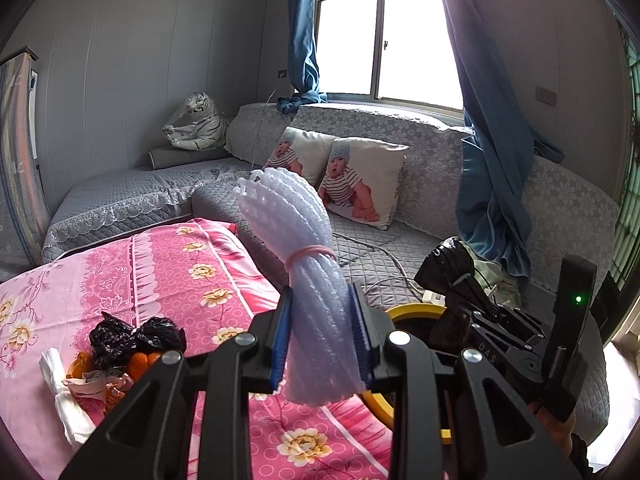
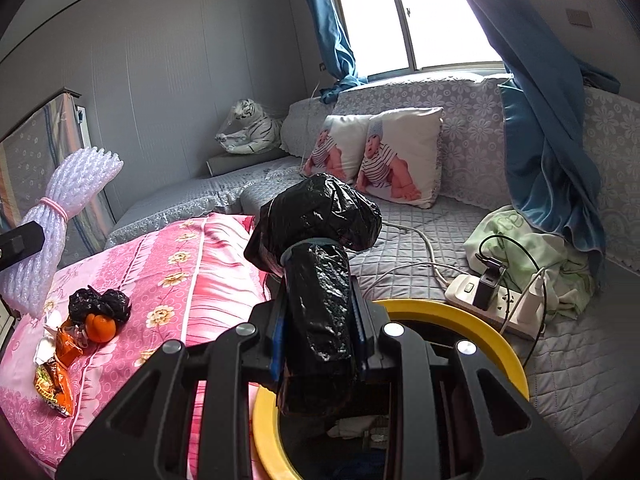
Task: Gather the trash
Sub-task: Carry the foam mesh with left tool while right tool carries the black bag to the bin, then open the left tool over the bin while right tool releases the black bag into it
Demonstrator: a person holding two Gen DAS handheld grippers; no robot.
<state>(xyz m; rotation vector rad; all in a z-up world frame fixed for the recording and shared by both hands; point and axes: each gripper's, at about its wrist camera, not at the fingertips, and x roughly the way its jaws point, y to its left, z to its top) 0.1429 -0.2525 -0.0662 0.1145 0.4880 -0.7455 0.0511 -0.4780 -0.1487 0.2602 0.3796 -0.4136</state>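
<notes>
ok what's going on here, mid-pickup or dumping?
A person is collecting trash with two handheld claws. The left claw is shut on a tied bundle of white foam netting; the right claw is shut on a rolled black plastic bag. Both hang near the yellow-rimmed bin. More trash remains on the pink cloth.

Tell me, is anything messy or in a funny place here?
Yes. A small pile of litter lies on the pink flowered cloth: crumpled black bags, orange snack wrappers and white scraps around an orange fruit. Also, a plugged-in power strip with loose cables sits right on the grey sofa cushion.
</notes>
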